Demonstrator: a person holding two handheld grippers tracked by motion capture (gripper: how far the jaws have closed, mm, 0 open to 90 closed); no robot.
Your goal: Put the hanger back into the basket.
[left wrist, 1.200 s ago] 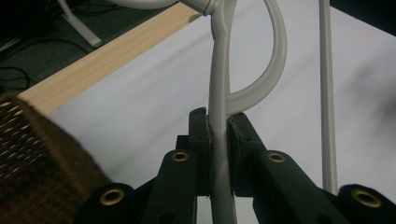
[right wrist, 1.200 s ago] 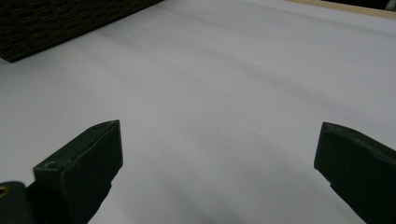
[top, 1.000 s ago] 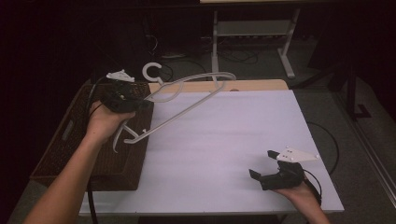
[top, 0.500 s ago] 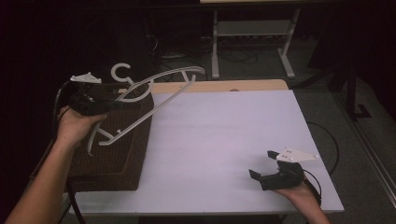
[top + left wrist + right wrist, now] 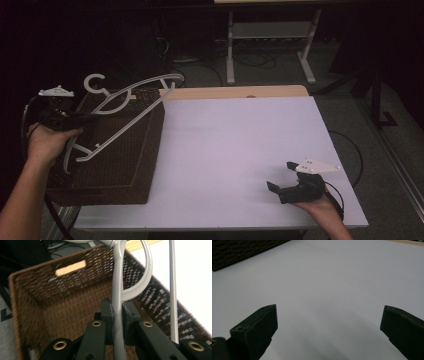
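A grey plastic clothes hanger (image 5: 127, 107) hangs in the air over the brown wicker basket (image 5: 117, 165) at the table's left side. My left gripper (image 5: 75, 120) is shut on one arm of the hanger (image 5: 117, 297), which runs straight up between its pads (image 5: 107, 315). The hanger's hook points up and to the left, above the basket's far corner. Below it, the basket's inside (image 5: 62, 312) is bare. My right gripper (image 5: 278, 187) rests on the white tabletop (image 5: 240, 145) near the front right corner, jaws wide apart with nothing between them (image 5: 329, 327).
The basket's dark side wall (image 5: 239, 251) rises at the far left of the white surface. Beyond the table stand a white metal frame (image 5: 272, 37) and loose cables (image 5: 250, 60) on the dark floor. A wooden strip (image 5: 235, 92) edges the table's far side.
My left hand has carried the hanger leftward, from above the basket's right rim to over its left part. The right gripper has stayed where it was.
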